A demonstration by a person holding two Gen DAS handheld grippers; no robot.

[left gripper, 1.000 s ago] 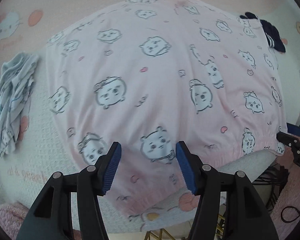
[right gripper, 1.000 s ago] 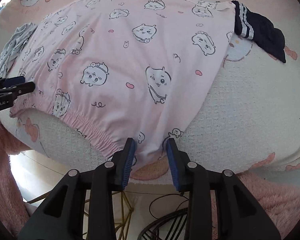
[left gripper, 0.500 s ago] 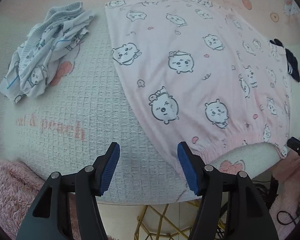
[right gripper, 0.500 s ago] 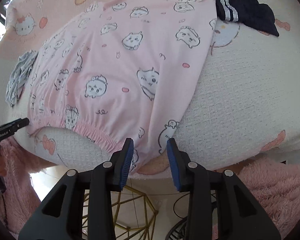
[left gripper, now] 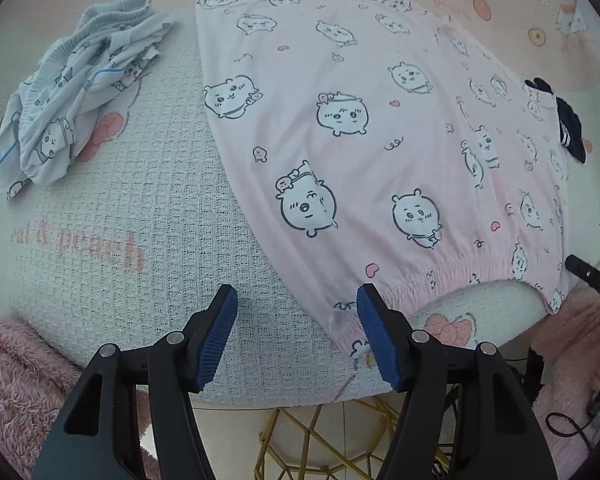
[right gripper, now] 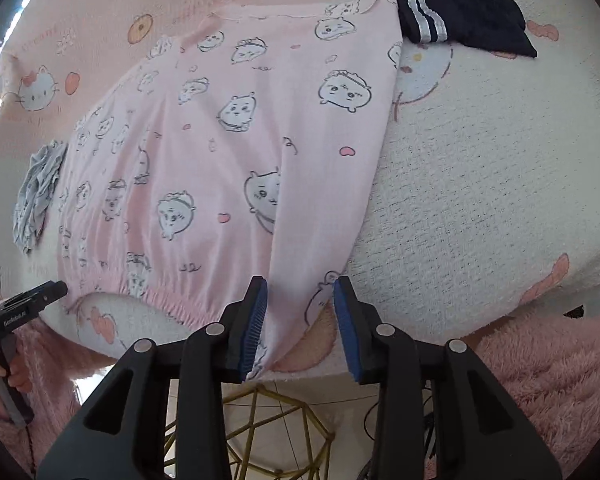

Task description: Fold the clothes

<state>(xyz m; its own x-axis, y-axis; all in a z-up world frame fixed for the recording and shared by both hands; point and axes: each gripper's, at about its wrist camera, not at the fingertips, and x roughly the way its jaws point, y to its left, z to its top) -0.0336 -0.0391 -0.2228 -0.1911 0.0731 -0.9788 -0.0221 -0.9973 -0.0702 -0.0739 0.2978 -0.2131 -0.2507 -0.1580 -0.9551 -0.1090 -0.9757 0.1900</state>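
A pink garment with cartoon faces (left gripper: pixel 380 128) lies spread flat on the blanket-covered table, its elastic waistband at the near edge. It also shows in the right wrist view (right gripper: pixel 228 160). My left gripper (left gripper: pixel 296 304) is open and empty, hovering by the waistband's near left corner; the corner lies beside its right finger. My right gripper (right gripper: pixel 300 296) is open, with the waistband's right corner hanging over the table edge between its fingers. The cloth touches the left pad (right gripper: pixel 256 320).
A crumpled light-blue garment (left gripper: pixel 72 92) lies at the left of the table. A dark navy striped garment (right gripper: pixel 460 16) lies at the far right corner. A fluffy pink rug (right gripper: pixel 540 360) and a gold wire frame (right gripper: pixel 272 432) are below the table edge.
My left gripper has swung left off the middle of the garment to its left waistband corner. My right gripper has opened wider around the right corner and pulled back a little.
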